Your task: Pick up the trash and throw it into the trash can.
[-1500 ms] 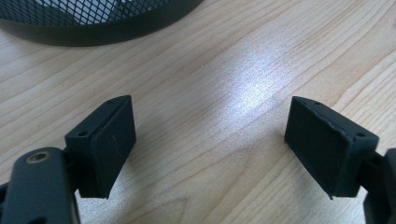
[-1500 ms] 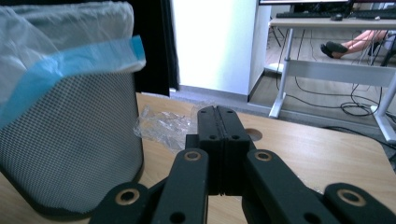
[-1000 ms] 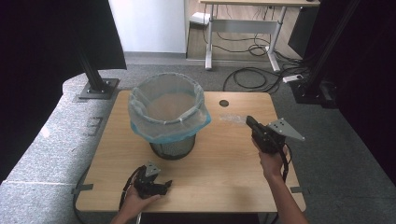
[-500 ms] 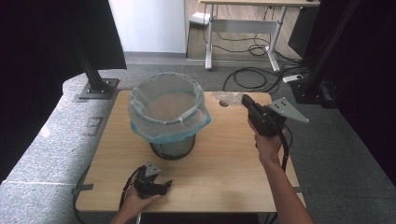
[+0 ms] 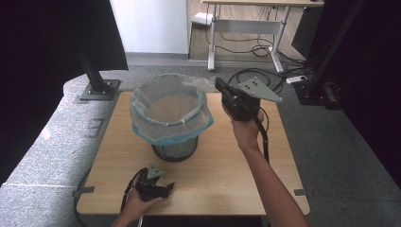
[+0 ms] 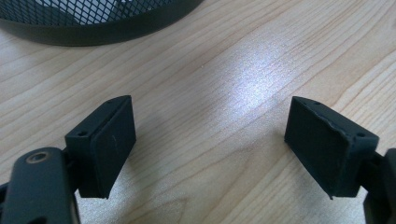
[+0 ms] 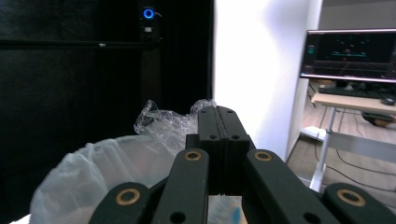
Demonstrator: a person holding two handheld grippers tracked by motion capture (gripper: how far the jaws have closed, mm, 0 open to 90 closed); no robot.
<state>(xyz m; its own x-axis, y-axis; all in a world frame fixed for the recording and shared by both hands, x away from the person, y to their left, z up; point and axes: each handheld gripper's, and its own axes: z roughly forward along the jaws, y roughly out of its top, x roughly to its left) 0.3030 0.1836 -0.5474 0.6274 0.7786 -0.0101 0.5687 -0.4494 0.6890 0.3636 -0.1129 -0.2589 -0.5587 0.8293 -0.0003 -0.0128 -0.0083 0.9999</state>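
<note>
A black mesh bin [image 5: 175, 151] lined with a clear, blue-tinted plastic bag [image 5: 170, 109] stands mid-table. My right gripper [image 5: 218, 84] is raised at the bin's far right rim, jaws shut, with a crumpled edge of the bag pinched at their tip. In the right gripper view the shut jaws of the right gripper [image 7: 218, 112] have that crinkled film [image 7: 168, 121] just behind them, above the bag's mouth [image 7: 93, 172]. My left gripper [image 5: 165, 187] rests on the table near its front edge, open. In its own view the left gripper [image 6: 210, 116] holds nothing, and the bin's base [image 6: 93, 23] lies ahead.
The wooden table [image 5: 222, 179] has bare room right of and in front of the bin. A black stand base [image 5: 97, 90] sits off its far left corner. A desk with cables [image 5: 246, 28] stands behind, and a monitor [image 7: 350, 56] shows farther back.
My right gripper has risen and swung left toward the bin's far rim, drawing the bag's edge with it. The left gripper has stayed put.
</note>
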